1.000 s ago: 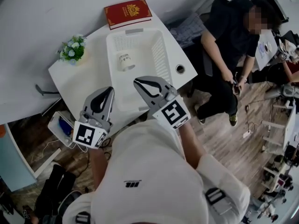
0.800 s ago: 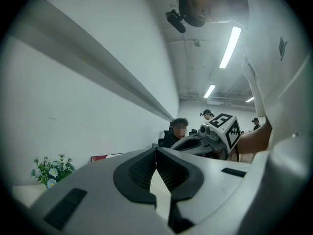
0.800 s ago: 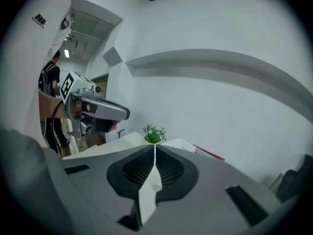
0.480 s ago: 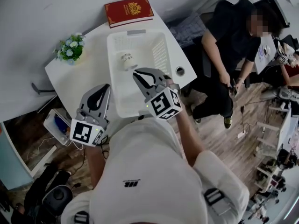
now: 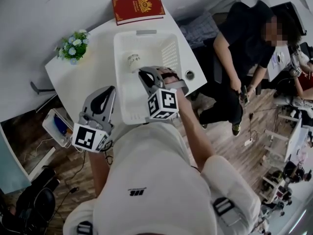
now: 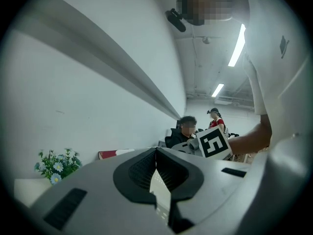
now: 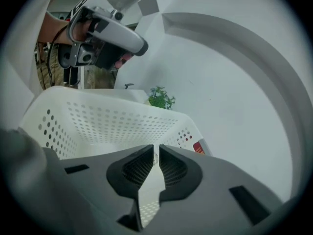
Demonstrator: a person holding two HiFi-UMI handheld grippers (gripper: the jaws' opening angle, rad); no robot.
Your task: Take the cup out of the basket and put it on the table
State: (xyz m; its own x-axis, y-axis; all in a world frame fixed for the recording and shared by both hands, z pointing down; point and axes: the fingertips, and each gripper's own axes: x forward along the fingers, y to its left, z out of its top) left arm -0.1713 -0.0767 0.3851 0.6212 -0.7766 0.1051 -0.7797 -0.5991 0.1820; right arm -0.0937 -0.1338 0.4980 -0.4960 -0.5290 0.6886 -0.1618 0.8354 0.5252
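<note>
A small white cup (image 5: 133, 61) lies on its side in the far left part of the white perforated basket (image 5: 168, 48) on the white table (image 5: 93, 70). My right gripper (image 5: 143, 73) hangs over the basket's middle, just short of the cup, jaws shut and empty. In the right gripper view its closed jaws (image 7: 156, 149) point at the basket's far wall (image 7: 102, 124). My left gripper (image 5: 110, 89) hovers at the table's near edge, left of the basket, shut on nothing. In the left gripper view its jaws (image 6: 156, 150) meet at the tip.
A red book (image 5: 138, 8) lies at the table's far end and a pot of flowers (image 5: 72, 45) at its left corner. A round hole (image 5: 189, 74) sits right of the basket. A person in black (image 5: 244, 38) sits close to the table's right side.
My right gripper has moved forward from the table's near edge to over the basket, closer to the cup. The left gripper has hardly moved.
</note>
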